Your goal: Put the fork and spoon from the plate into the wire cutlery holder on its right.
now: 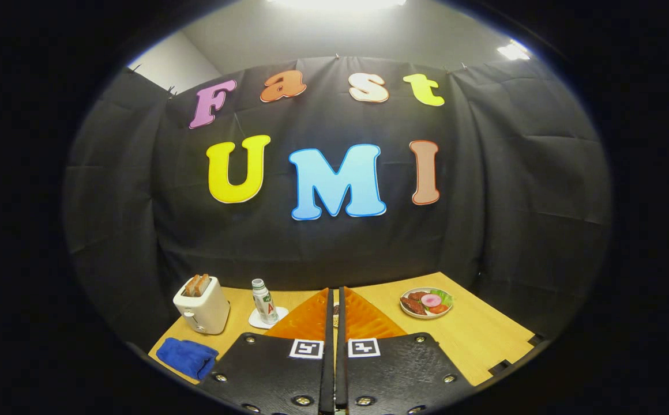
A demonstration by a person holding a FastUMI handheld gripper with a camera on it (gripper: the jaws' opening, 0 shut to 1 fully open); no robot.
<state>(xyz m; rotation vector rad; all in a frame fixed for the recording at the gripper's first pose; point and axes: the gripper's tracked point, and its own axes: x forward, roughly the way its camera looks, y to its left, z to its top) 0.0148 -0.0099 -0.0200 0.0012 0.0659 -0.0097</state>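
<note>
Tongs (pixel 335 305): pressed together, only a thin slit between the fingers, nothing pinched, raised above the tabletop (pixel 484 340).
Plate (pixel 425 302): beyond the tongs to the right, near the far edge, carrying meat, greens and a pink slice; fork and spoon too small to tell.
Bottle (pixel 263 300): upright on a white coaster, just left of the tongs.
Toaster (pixel 202 311): far left corner, bread in its slots.
Blue cloth (pixel 187 356): near left edge.

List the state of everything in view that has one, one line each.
Hand-held gripper: fingers closed together, holding nothing.
White toaster: upright, bread slices standing in its slots.
Small plastic bottle: upright on a white coaster, capped.
White plate: flat, loaded with food.
Blue cloth: bunched up.
</note>
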